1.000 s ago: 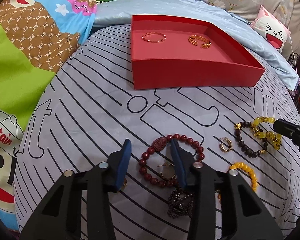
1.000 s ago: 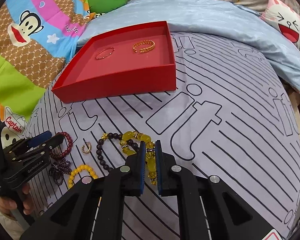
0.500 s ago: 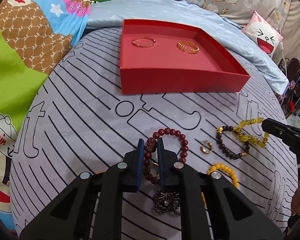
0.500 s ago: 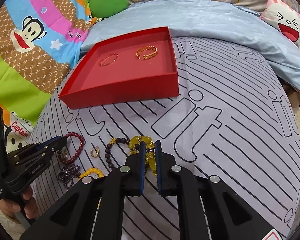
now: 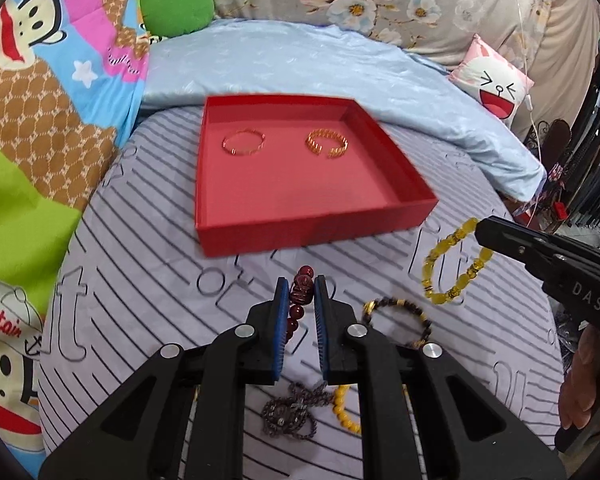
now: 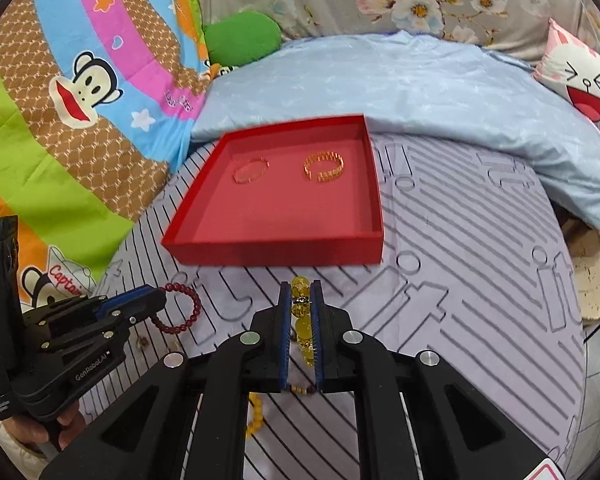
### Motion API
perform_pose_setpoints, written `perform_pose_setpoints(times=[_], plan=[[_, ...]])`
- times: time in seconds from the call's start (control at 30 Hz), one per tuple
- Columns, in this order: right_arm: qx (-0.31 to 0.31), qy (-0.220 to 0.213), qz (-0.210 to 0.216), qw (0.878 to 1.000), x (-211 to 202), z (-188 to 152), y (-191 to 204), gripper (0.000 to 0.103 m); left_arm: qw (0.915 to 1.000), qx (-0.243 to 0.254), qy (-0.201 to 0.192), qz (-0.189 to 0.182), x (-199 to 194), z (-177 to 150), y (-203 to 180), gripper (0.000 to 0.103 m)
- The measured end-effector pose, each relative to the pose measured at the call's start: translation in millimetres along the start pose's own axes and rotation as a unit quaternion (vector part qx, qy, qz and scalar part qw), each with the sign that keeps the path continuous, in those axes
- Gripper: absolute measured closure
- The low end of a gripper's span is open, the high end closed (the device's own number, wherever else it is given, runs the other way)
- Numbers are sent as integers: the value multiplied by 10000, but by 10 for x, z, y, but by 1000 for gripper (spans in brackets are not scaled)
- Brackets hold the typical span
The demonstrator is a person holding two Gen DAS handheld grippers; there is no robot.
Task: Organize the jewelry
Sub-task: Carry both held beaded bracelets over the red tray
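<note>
The left gripper [image 5: 301, 294] is pinching the dark red bead bracelet [image 5: 300, 292] between nearly closed fingers at lower centre of its view, lifted clear of the striped bedsheet [image 5: 140, 280]. The right gripper [image 6: 301, 304] is clamping the yellow bead bracelet [image 6: 302, 300] likewise — both sitting just below the red tray [image 5: 300, 232], where a thin gold bangle [image 5: 244, 142] and a gold cuff [image 5: 327, 144] are lying apart near its far wall.

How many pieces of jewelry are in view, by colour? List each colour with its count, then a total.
Gold: 2, thin bangle and wide bangle, both in the red tray.
Red: 1, red bead bracelet in the left tool.
Yellow: 2, clear yellow bracelet in the right tool, opaque yellow bracelet lying loose.
Dark: 2, brown bead bracelet, dark chain.
Total: 7.
</note>
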State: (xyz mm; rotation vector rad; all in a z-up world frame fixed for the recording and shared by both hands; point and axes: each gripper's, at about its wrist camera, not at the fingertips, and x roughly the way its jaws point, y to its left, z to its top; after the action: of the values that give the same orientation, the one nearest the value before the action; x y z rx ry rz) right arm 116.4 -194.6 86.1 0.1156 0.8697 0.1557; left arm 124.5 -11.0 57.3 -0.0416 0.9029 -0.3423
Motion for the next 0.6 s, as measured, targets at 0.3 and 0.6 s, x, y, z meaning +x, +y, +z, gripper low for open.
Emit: perform_pose_setpoints(times=[0.3,0.6], plan=[[-292,-401,-30,9988,113,633,125,94,9985,19,-492,-258,11,708,1,91],[85,-140,638,9978,701,1037,156,94,9975,-236,-429,-500,544,1139,186,91]])
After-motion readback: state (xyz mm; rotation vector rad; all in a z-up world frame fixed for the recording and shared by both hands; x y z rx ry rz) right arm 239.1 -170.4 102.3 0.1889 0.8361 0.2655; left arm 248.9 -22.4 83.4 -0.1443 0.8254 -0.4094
